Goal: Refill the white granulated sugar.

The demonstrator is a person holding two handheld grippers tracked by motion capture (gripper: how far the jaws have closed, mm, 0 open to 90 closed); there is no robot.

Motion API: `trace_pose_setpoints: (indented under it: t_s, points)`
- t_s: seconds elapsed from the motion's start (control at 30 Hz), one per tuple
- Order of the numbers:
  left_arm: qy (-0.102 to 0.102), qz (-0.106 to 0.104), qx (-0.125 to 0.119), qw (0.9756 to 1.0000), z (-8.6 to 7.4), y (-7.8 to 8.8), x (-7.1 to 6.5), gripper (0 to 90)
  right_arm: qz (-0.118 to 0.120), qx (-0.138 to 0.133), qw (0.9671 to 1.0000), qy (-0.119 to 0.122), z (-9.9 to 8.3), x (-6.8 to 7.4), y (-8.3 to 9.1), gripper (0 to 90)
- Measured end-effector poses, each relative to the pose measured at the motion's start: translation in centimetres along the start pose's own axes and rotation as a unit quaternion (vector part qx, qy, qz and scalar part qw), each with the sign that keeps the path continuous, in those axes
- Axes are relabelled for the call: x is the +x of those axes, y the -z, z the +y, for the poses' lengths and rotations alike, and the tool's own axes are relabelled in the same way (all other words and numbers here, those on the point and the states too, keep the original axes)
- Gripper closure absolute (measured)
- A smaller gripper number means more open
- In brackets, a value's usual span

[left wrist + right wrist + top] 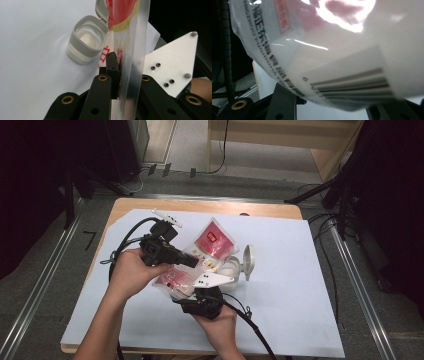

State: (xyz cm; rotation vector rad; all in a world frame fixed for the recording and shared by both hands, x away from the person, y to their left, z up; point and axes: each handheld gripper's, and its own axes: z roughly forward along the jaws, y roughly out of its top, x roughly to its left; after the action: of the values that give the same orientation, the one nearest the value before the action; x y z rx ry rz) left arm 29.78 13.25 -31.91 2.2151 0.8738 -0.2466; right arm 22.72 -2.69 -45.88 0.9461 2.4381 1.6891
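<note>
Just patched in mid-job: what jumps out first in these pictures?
A red-and-clear plastic bag held up over the middle of the white sheet, the left gripper clamped on its edge and the right gripper at its lower end. Just behind it on the sheet stands a small open white jar, lid flipped back.

Grey carpet floor, pale wooden furniture at back, poss. bench; dark sides.

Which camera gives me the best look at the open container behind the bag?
The left gripper view: the grey-rimmed container sits unobstructed, mouth open, lid hinged back. In the high view the bag partly covers it, though its raised lid is visible. The right gripper view shows the bag's barcode close up.
</note>
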Motion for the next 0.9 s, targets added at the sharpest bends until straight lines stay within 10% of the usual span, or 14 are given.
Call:
trace_pose_setpoints:
  t_s: [0.9]
  points:
    - [-0.018, -0.012, -0.028, 0.9994, -1.4, 2.7, 0.3, 88.7, -0.028, -0.023, 0.9988, -0.032, 0.1, -1.3, 1.1, 58.0]
